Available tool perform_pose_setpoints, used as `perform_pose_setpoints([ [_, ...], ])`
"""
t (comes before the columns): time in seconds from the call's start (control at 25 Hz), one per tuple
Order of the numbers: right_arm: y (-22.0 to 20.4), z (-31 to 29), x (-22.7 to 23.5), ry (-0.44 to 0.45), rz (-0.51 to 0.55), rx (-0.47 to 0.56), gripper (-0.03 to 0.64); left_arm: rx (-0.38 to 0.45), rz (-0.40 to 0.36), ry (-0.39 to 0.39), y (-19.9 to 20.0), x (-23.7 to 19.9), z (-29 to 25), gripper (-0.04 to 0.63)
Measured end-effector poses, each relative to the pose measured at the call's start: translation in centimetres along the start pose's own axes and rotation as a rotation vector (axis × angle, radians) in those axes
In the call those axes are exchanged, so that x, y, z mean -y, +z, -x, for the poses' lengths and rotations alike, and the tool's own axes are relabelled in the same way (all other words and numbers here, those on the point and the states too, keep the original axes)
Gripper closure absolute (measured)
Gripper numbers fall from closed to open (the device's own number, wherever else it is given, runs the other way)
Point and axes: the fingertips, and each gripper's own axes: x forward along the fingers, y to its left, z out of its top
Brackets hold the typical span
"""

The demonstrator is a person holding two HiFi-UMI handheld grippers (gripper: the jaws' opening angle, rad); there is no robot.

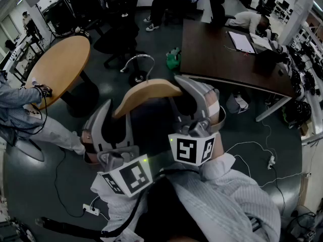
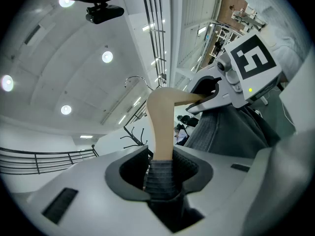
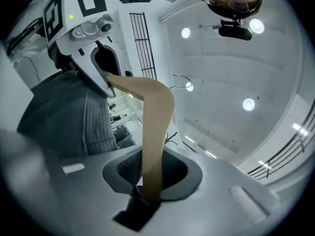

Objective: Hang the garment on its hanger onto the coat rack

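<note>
I hold a wooden hanger [image 1: 149,91] with a metal hook [image 1: 139,59] up in front of me, its hook pointing away. A grey striped garment [image 1: 237,200] hangs from it toward me. My left gripper [image 1: 115,116] is shut on the hanger's left arm, with ribbed grey cloth [image 2: 160,181] caught between the pads. My right gripper [image 1: 194,97] is shut on the bare wood of the right arm [image 3: 155,127]. Both grippers point upward at the ceiling. A dark coat rack [image 2: 129,136] with curved prongs shows small and far beyond the left gripper [image 2: 160,168], and past the right gripper [image 3: 152,176] too.
Below are a round wooden table [image 1: 60,67] at the left, a long dark table [image 1: 227,54] at the right and black office chairs [image 1: 118,34]. A seated person [image 1: 20,110] is at the left edge. Cables and a power strip [image 1: 91,209] lie on the floor.
</note>
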Motion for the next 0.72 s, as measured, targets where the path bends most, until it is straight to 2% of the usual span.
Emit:
perform_pose_setpoints([
  [0.44,0.7,-1.0,-0.9,-0.002,-0.009,-0.004,0.548,0.002,-0.004,-0.013,-1.1,-0.9,-0.3,0.468],
  [0.72,-0.4,-3.9,-2.7,0.024,-0.007,0.001,0.546,-0.024,0.017,-0.017,-3.7,-0.9,-2.6,0.468],
])
